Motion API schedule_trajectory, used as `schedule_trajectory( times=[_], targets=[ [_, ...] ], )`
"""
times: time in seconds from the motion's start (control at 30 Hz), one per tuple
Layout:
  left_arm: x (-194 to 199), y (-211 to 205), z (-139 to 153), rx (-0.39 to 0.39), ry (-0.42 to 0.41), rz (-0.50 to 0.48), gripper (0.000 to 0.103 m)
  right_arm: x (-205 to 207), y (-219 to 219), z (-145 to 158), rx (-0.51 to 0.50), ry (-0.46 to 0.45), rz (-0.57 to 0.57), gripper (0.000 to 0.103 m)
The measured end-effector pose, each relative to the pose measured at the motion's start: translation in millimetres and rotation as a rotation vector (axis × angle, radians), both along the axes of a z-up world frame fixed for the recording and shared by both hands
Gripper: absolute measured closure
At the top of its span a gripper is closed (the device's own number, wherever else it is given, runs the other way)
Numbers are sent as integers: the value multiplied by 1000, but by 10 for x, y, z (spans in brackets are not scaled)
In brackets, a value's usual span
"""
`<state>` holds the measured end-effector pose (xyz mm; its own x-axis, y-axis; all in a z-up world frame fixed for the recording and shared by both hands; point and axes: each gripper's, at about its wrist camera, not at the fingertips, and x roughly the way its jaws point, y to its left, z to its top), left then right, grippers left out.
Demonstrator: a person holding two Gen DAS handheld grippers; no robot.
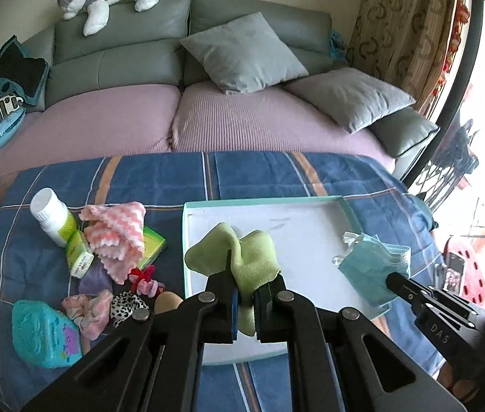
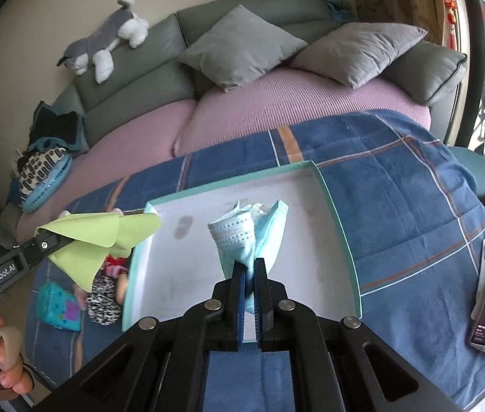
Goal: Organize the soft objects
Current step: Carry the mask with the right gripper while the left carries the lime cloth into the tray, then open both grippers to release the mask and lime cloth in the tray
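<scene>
Both soft items hang over the white tray (image 2: 325,185), seemingly so each can be dropped inside it. The left gripper (image 1: 244,286) has its jaws nearly closed, pinching the green cloth (image 1: 242,254) ahead of them; the right gripper (image 2: 250,274) likewise clamps the blue face mask (image 2: 246,237), which bunches up just beyond its jaws.

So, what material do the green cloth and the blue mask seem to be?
Green cloth: probably fleece or microfibre, matte with a fuzzy nap, draping softly from the left claw. Blue mask: likely nonwoven fabric, thin and pleated, with a dotted embossed edge.
</scene>
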<state>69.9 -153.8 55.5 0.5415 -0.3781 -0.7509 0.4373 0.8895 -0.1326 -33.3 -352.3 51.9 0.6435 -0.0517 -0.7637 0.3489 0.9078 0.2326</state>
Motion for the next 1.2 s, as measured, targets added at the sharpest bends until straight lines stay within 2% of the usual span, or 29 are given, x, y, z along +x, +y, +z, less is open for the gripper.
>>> schedule_trajectory(
  times=[0.23,0.43,0.73,0.97,1.07,1.13,1.2],
  targets=[
    [210,-161,-324,14,29,-10,96,217,-59,-279,-35,61,2,99],
    [307,-245,-462,-1,32,-18,96,373,-89,-409,-55,82,-3,99],
    [363,-318,-938,74,137,-33,96,434,-9,-690,-52,147,9,99],
    [285,-317,-1052,108,163,-37,94,381,-7,-768,-33,168,8,95],
    [260,-311,-1056,104,180,-39,83,361,-6,-761,-29,173,5,95],
    [221,-303,-1022,109,174,-41,70,354,-5,-747,-32,178,3,95],
    [181,-298,-986,111,165,-41,64,344,-4,-728,-32,184,-1,95]
  ],
)
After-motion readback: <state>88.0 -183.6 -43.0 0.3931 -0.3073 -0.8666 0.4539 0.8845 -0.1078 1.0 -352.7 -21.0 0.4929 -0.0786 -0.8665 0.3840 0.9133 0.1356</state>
